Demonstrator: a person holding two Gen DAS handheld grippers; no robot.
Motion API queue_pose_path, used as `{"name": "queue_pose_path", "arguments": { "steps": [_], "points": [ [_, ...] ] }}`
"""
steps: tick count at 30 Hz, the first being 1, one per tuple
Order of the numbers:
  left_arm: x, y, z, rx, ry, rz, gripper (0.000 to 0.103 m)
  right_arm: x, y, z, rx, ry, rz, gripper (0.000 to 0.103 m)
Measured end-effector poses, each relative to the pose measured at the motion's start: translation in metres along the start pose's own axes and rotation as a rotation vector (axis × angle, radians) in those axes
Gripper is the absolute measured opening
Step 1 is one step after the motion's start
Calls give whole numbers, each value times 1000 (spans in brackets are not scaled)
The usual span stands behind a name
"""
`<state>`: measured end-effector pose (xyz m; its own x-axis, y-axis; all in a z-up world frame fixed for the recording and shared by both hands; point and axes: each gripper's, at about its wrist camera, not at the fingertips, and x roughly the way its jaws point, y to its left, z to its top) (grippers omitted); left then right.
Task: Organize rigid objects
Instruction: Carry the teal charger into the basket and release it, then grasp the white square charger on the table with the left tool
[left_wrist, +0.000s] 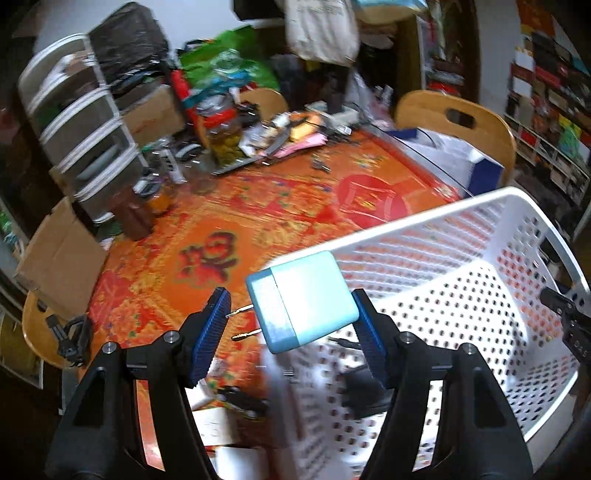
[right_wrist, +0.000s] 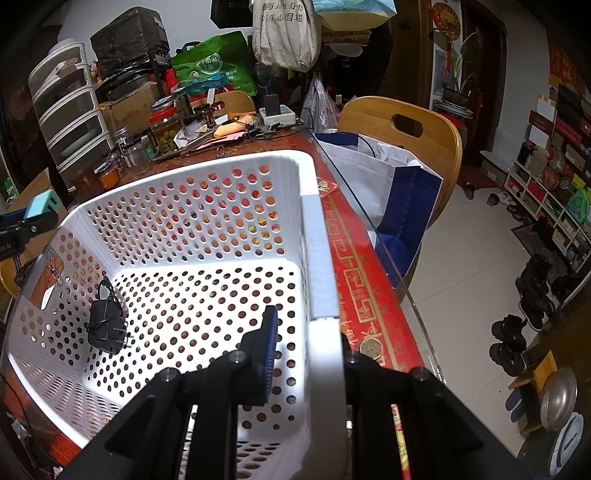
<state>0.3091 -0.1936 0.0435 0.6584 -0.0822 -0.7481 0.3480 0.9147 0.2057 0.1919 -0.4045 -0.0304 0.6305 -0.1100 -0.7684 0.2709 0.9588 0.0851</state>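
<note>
Inspecting the left wrist view from left to right: the left gripper (left_wrist: 291, 325) holds a pale blue, box-shaped plastic plug adapter (left_wrist: 303, 301) at centre frame, its jaws about half open and set against the adapter's two ends. The blue ribbed pads (left_wrist: 212, 332) stand at either side; the left pad appears to bear on or close beside the two bare metal prongs (left_wrist: 242, 321) rather than on the body, and blur prevents a firmer reading. The adapter hangs above the orange and red patterned tablecloth (left_wrist: 221, 221), just beside the near rim of the white perforated plastic basket (left_wrist: 480, 273) at lower right, and is not yet inside it.

In the right wrist view, the same adapter (right_wrist: 42, 205) shows at the left edge, outside the basket wall. A black charger wound with its cord (right_wrist: 105, 325) already lies on the basket floor at lower left. The right gripper (right_wrist: 306, 354), at lower centre, is fully closed on the basket's white right-hand rim (right_wrist: 319, 258), evidently steadying it.

Assessment of handling: the adapter is judged light, stiff and smooth-skinned, so liable to slip or pivot in a grip at its ends. The prongs are thin and could bend under a pad. The broad flat faces of the body offer the sounder hold. A short drop into the basket should not harm it.
</note>
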Motion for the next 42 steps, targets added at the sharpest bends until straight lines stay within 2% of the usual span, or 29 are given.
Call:
{"name": "queue_pose_path", "arguments": {
  "steps": [8,12,17,18,19,21,22,25,28,30,31,34,37,42],
  "points": [
    [24,-62,0,99,120,-89,64,0,-1,0,-1,-2,6,16],
    [34,-87,-2,153,160,-85,64,0,-1,0,-1,-2,8,17],
    [38,-97,-4,174,192,-98,65,0,0,-1,-3,-2,11,17],
    [37,-96,-4,175,187,-95,69,1,0,-1,-3,-2,11,17],
    [36,-94,-4,178,180,-85,78,0,0,-1,-3,-3,12,16],
    [31,-91,-4,182,151,-77,89,1,0,0,-2,-2,11,16],
    [27,-87,-4,180,133,-78,91,0,0,-1,-1,-1,11,16],
    [7,-61,-11,141,80,-107,91,0,0,-1,-2,0,10,16],
    [-24,-3,-24,29,9,-130,94,0,0,0,-1,0,10,16],
    [-37,49,-35,-87,-29,-87,103,0,1,0,-2,1,8,16],
    [-38,80,-43,-161,-34,-39,103,0,1,0,-1,1,8,16],
    [-13,144,-60,-306,50,42,103,0,0,-1,7,-6,14,16],
    [45,190,-86,-405,210,16,103,0,-1,-1,8,-5,13,16],
    [92,190,-123,-369,318,30,103,1,-1,-2,9,-2,12,16]
  ]
}}
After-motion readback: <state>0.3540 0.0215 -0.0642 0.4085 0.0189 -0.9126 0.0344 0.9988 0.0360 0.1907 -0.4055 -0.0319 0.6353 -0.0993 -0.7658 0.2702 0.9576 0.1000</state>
